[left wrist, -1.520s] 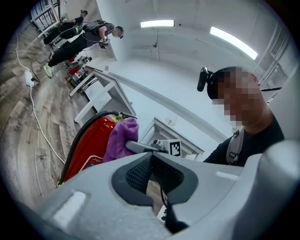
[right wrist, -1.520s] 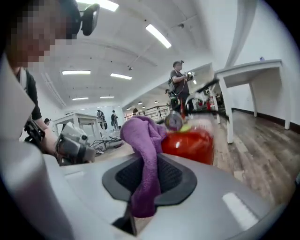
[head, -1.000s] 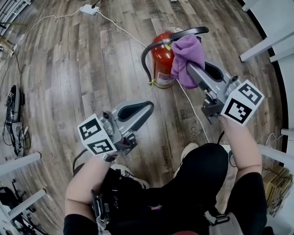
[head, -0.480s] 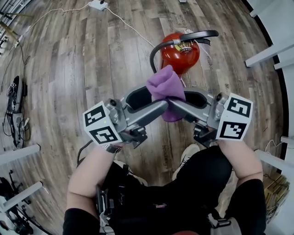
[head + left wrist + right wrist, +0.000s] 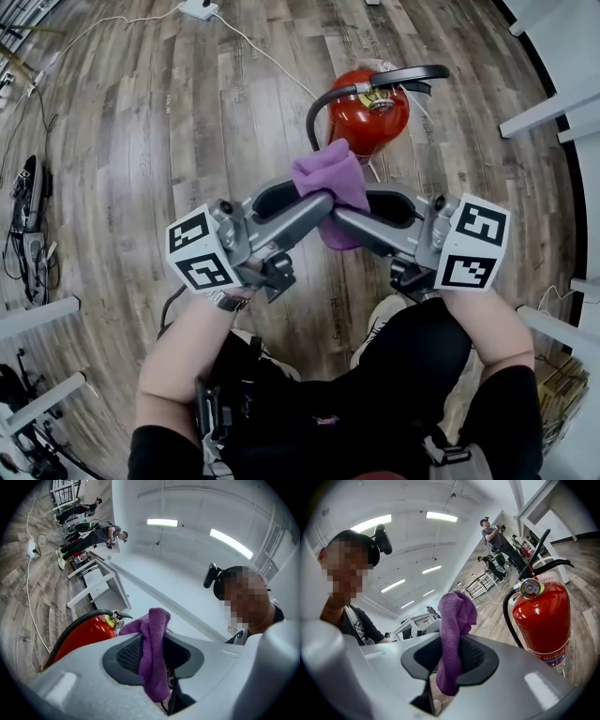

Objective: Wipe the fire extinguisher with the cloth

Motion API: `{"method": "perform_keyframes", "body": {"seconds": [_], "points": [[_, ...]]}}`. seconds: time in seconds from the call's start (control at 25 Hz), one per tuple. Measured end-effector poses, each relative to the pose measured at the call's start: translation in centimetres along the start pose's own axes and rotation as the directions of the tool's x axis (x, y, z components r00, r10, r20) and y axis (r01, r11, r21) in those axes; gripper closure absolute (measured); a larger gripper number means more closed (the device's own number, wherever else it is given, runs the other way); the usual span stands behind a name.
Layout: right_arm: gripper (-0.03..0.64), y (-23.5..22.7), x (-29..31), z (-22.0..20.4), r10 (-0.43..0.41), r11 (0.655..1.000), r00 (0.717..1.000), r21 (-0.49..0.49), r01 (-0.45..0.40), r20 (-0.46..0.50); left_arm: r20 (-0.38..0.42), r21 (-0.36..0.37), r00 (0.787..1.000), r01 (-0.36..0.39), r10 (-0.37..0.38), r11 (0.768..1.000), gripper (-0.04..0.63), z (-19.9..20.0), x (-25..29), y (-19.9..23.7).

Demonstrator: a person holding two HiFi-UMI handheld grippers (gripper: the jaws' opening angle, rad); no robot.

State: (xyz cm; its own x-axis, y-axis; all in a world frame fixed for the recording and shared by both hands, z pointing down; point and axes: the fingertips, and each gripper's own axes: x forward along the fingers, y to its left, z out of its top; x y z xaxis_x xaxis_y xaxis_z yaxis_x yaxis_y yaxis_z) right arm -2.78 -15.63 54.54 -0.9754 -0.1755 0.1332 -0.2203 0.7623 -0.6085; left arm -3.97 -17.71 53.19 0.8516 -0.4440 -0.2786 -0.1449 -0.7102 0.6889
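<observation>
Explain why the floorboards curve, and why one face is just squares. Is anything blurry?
Head view: the wide lens bows the floorboards and darkens the corners. Left gripper view: ceiling lights glare white; the squares were laid over the face afterwards. Right gripper view: the fire extinguisher and purple cloth are sharp.

1. Red cylindrical metal fire extinguisher [image 5: 367,117]: upright in the head view's upper centre-right, with a black hose arching off its left side and a black lever handle and round gauge on top.
2. Purple fuzzy cloth [image 5: 330,183]: bunched into a narrow upright wad at frame centre, just below the extinguisher, seemingly not touching it.
</observation>
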Motion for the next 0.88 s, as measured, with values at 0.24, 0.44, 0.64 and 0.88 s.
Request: {"method": "perform_keyframes", "body": {"seconds": [0.24, 0.44, 0.64, 0.88], "points": [[0.485, -0.7, -2.3, 1.7, -0.077, 0.997, 0.997, 0.01, 0.076, 0.027, 0.125, 0.015, 0.991, -0.04, 0.038, 0.999, 0.494, 5.7, -2.5, 1.2], [0.568, 3.9, -3.9, 3.3, -0.054, 0.988, 0.99, 0.15, 0.034, 0.133, -0.143, 0.129, 0.99, 0.009, 0.01, 0.992, 0.492, 9.3, -0.8, 2.4], [0.586, 6.9, -2.4, -1.4, 0.023, 0.98, 0.998, 0.194, -0.033, 0.053, -0.454, 0.099, 0.891, 0.065, -0.013, 0.993, 0.491, 10.2, 4.8, 6.2], [0.617, 4.6, -3.6, -0.5, 0.012, 0.974, 0.997, 0.225, -0.03, 0.082, -0.546, -0.028, 0.837, -0.045, 0.022, 0.999, 0.491, 9.6, 9.2, 13.2]]}}
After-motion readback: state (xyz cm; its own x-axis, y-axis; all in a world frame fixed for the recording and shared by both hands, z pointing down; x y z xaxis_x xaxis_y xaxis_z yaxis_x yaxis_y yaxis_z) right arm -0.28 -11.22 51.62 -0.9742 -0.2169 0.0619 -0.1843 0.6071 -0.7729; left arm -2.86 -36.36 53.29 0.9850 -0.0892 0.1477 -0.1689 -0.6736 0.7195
